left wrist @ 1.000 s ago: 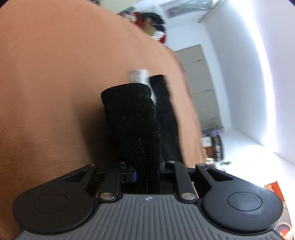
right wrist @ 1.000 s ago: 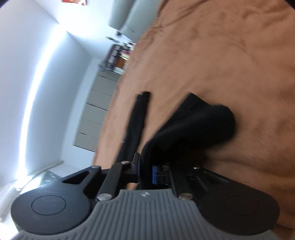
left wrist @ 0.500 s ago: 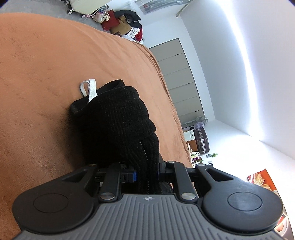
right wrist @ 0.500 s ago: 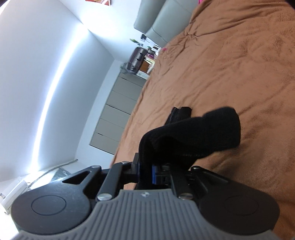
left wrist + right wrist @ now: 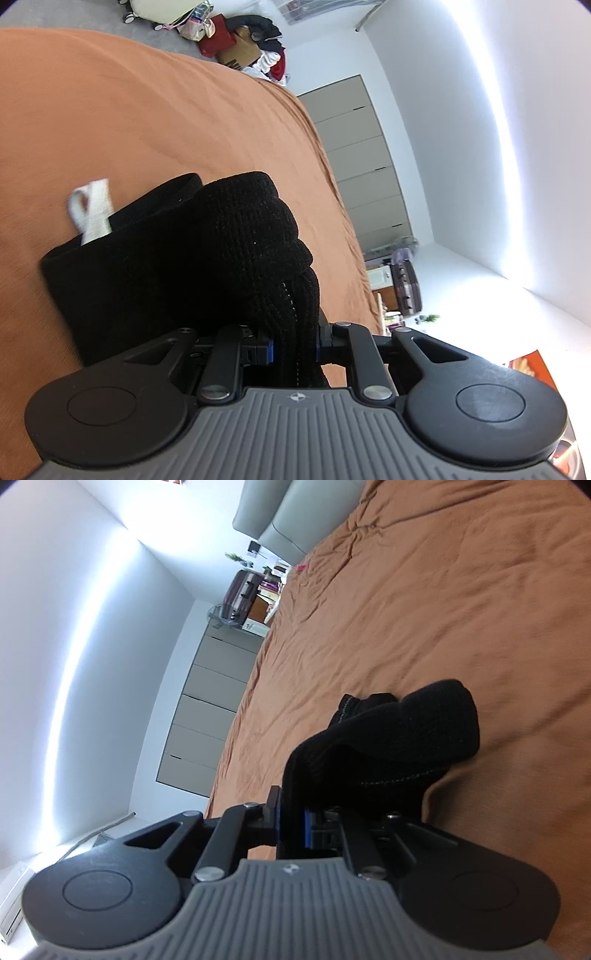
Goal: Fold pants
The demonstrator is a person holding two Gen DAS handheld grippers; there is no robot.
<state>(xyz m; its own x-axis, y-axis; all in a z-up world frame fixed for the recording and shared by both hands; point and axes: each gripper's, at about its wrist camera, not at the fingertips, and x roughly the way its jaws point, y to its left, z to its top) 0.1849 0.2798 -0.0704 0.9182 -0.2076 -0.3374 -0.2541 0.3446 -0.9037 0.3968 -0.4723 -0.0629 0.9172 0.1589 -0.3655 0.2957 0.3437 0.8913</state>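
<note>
The black knit pants (image 5: 207,251) lie bunched on the brown bedspread (image 5: 147,122). My left gripper (image 5: 293,349) is shut on a fold of the pants, and a white drawstring loop (image 5: 90,210) sticks out at the waistband. In the right wrist view my right gripper (image 5: 291,829) is shut on another part of the pants (image 5: 406,734), which drapes over the bedspread (image 5: 443,609). The fabric hides both grippers' fingertips.
Grey drawer fronts (image 5: 365,173) line the wall beside the bed. A pile of bags and clothes (image 5: 243,44) sits on the floor past the bed's far edge. A suitcase (image 5: 240,594) and grey cushions (image 5: 280,513) stand near the bed's other end.
Both grippers have swung with the pants in them, tilting toward the room. The held fabric has come down and now rests bunched on the bedspread; the drawstring has come into view.
</note>
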